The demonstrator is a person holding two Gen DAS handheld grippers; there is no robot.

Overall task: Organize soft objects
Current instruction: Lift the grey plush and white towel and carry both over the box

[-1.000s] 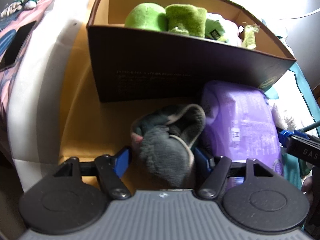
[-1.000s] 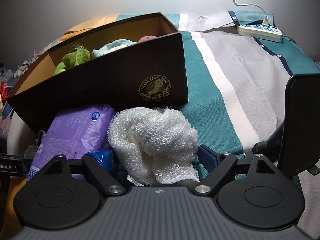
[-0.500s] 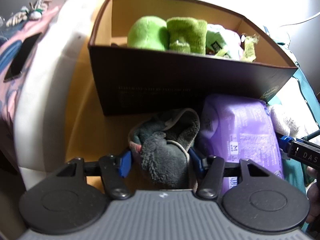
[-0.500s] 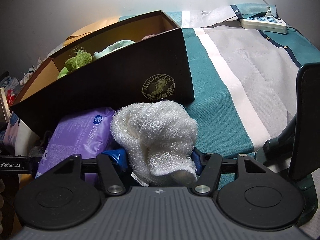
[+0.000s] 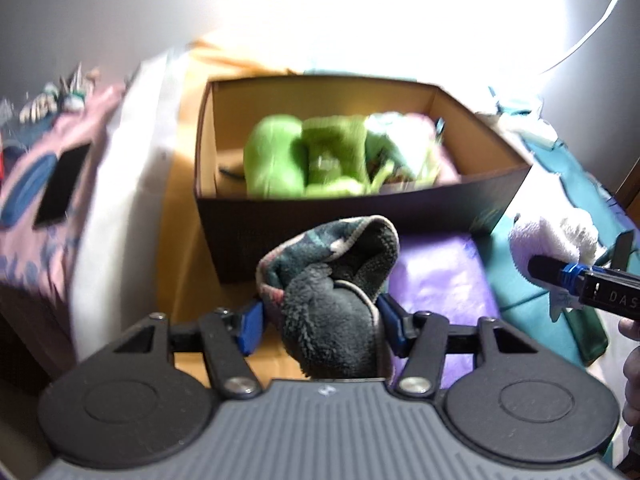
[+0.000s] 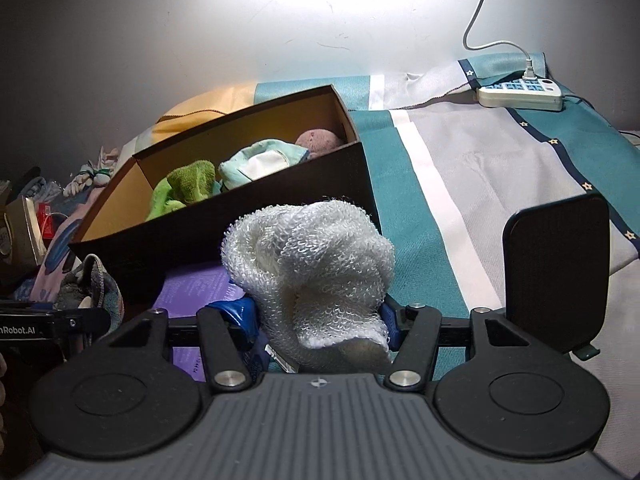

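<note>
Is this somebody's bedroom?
Probably, though it's a guess: a striped bedspread lies against a wall, with a power strip on it and a shoebox holding soft toys and cloths.

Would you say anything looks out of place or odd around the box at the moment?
One thing stands out: a purple plastic pack lies against the front wall of the dark box, a packaged item among loose soft ones. Otherwise, the left gripper holds a grey fleece cloth and the right gripper a white knitted cloth.
</note>
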